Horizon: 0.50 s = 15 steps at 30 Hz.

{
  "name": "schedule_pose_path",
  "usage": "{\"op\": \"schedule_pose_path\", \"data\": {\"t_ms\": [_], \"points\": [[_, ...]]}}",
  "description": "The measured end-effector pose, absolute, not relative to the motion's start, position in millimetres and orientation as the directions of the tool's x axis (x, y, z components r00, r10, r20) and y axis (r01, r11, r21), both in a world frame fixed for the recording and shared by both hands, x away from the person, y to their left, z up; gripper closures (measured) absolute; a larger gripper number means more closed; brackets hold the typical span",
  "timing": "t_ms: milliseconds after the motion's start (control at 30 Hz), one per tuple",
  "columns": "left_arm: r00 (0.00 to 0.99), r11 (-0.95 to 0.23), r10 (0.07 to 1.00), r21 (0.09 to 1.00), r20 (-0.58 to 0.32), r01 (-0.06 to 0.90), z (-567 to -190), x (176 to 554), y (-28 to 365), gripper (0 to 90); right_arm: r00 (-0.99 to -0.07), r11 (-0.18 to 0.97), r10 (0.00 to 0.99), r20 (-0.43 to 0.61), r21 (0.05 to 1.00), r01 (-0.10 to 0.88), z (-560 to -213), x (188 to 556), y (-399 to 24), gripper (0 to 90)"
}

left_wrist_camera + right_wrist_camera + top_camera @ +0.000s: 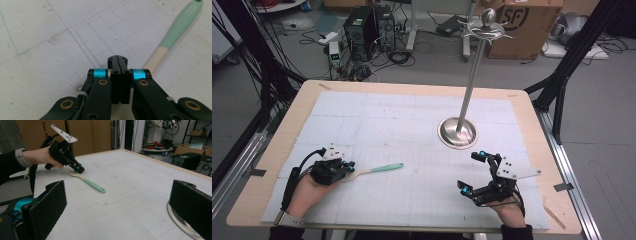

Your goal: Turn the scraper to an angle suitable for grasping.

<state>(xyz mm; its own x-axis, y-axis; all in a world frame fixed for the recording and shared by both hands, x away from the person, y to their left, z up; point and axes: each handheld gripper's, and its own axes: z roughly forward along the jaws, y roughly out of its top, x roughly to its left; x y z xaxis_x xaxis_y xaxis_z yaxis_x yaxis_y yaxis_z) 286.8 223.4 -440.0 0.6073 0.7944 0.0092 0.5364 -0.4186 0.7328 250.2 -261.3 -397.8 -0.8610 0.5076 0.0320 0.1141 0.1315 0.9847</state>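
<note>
A spatula (379, 169) with a mint-green handle and a cream head lies flat on the white mat at the front left. My left gripper (348, 165) hovers at its cream end, jaws pressed together with nothing between them. In the left gripper view the shut gripper (117, 60) points at the mat, and the spatula (175, 30) runs off to its upper right. My right gripper (470, 172) stands open and empty at the front right. In the right gripper view, the right gripper's (122, 202) wide-apart pads frame the spatula (92, 185) and the left gripper (79, 169) held above its head.
A tall metal stand (472, 75) rises from a round steel base (457, 132) right of centre, just beyond my right gripper; the base's rim (180, 222) is by the right pad. The white gridded mat (402, 115) covers the wooden table (532, 125). Boxes, computers and cables lie beyond.
</note>
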Motion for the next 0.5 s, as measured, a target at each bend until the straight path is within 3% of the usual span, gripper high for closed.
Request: {"op": "schedule_pose_path", "data": {"t_ms": [500], "points": [[0.687, -0.407, 0.726, 0.789, -0.027, 0.460, -430.2, 272.3, 214.0, 89.7, -0.861, 0.132, 0.507, 0.035, 0.984, 0.117, -398.8, 251.7, -261.4, 0.2]]}}
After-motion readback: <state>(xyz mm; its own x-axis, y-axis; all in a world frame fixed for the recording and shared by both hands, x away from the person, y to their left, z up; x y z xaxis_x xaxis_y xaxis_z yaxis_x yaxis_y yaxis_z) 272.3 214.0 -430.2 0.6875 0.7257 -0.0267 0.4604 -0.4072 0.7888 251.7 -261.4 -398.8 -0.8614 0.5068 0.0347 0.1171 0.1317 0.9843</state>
